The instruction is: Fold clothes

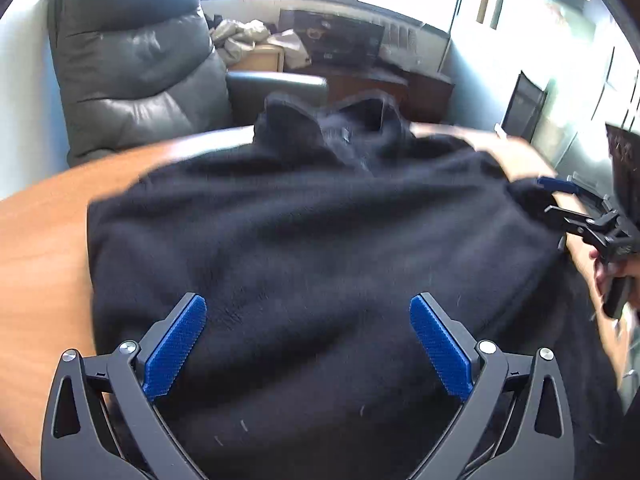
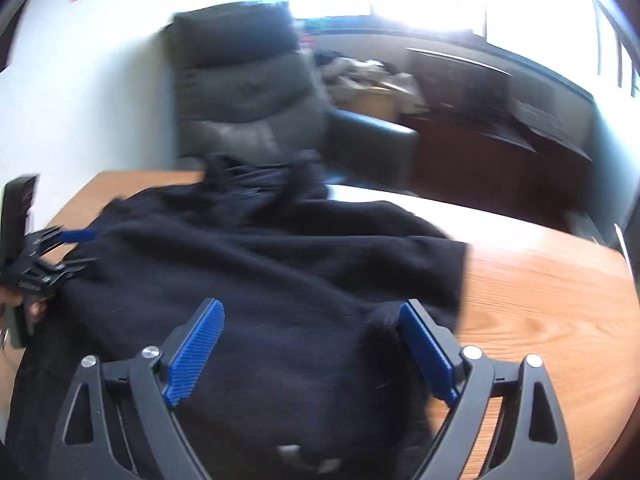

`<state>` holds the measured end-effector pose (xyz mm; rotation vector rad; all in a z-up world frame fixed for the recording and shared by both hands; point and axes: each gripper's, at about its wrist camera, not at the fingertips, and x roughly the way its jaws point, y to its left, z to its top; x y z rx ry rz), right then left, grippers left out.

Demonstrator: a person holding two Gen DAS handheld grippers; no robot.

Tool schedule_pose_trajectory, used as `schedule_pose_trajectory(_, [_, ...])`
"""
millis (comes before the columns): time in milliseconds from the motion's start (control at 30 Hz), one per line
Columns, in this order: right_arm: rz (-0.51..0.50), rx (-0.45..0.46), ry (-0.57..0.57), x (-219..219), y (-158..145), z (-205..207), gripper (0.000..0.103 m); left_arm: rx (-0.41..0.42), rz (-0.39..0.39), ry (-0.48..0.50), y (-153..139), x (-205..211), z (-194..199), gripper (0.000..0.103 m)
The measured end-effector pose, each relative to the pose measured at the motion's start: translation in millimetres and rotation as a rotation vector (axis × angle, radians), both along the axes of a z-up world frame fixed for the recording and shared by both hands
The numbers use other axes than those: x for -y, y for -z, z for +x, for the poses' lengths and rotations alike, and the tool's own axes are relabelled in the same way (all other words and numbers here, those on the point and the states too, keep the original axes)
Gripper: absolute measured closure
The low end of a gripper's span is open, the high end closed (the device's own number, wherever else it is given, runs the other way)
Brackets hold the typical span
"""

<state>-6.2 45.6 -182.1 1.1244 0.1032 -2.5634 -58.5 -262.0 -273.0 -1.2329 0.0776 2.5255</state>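
Observation:
A black fleece garment (image 1: 320,240) lies spread and rumpled on a wooden table (image 1: 44,248), its collar end bunched at the far edge. In the left wrist view my left gripper (image 1: 308,312) hovers over the near part of the cloth, open, with nothing between its blue pads (image 1: 176,352). My right gripper (image 1: 549,200) shows at the garment's right edge, held by a hand. In the right wrist view the garment (image 2: 280,264) fills the middle and the right gripper (image 2: 310,308) stands open above it. A ruffle of cloth sits against its right pad (image 2: 426,350) without being pinched. The left gripper (image 2: 86,249) is at the garment's left edge.
A grey leather armchair (image 1: 132,64) stands just beyond the table's far edge. Behind it are a dark wooden cabinet (image 2: 492,160), a box with pale cloth (image 1: 244,40) and bright windows. Bare tabletop (image 2: 540,300) lies right of the garment.

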Motion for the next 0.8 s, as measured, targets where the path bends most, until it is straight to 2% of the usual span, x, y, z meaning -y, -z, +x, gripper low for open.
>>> schedule_pose_trajectory(67, [0.051,0.025,-0.05,18,16,10,0.005,-0.019,-0.025,-0.002,16,5,6,0.0])
schedule_pose_trajectory(100, [0.07,0.065,-0.019,12,28,9,0.005,-0.017,-0.007,-0.005,15,8,5,0.0])
schedule_pose_trajectory(167, [0.043,0.102,0.064,-11,44,9,0.005,-0.009,0.001,-0.019,10,10,1,0.0])
schedule_pose_trajectory(267, [0.095,0.077,0.173,-33,33,19,0.005,-0.013,-0.038,-0.039,-5,13,15,0.0])
schedule_pose_trajectory(333, [0.095,0.064,0.236,-52,20,31,0.005,-0.037,-0.023,-0.031,-19,19,32,0.0])
schedule_pose_trajectory(367, [0.082,0.023,0.238,-57,8,43,0.005,-0.048,-0.016,-0.027,-27,21,42,0.0])
schedule_pose_trajectory(467, [-0.002,-0.082,0.144,-47,-19,77,0.003,-0.024,-0.047,-0.036,-28,24,66,0.0])
schedule_pose_trajectory(567, [-0.092,-0.119,-0.042,-8,-22,89,0.002,0.021,-0.046,-0.052,-14,31,85,0.0])
schedule_pose_trajectory(633, [-0.097,-0.078,-0.094,14,-3,79,0.002,0.072,-0.037,-0.076,0,37,93,0.0])
schedule_pose_trajectory(700, [-0.086,0.036,-0.028,11,28,59,0.003,0.137,-0.015,-0.106,19,44,100,0.001])
schedule_pose_trajectory(733, [-0.089,0.082,0.012,7,42,51,0.004,0.111,-0.025,-0.11,22,45,106,0.0])
schedule_pose_trajectory(800, [-0.108,0.065,0.077,-9,44,53,0.014,0.095,-0.066,-0.095,23,43,115,0.0])
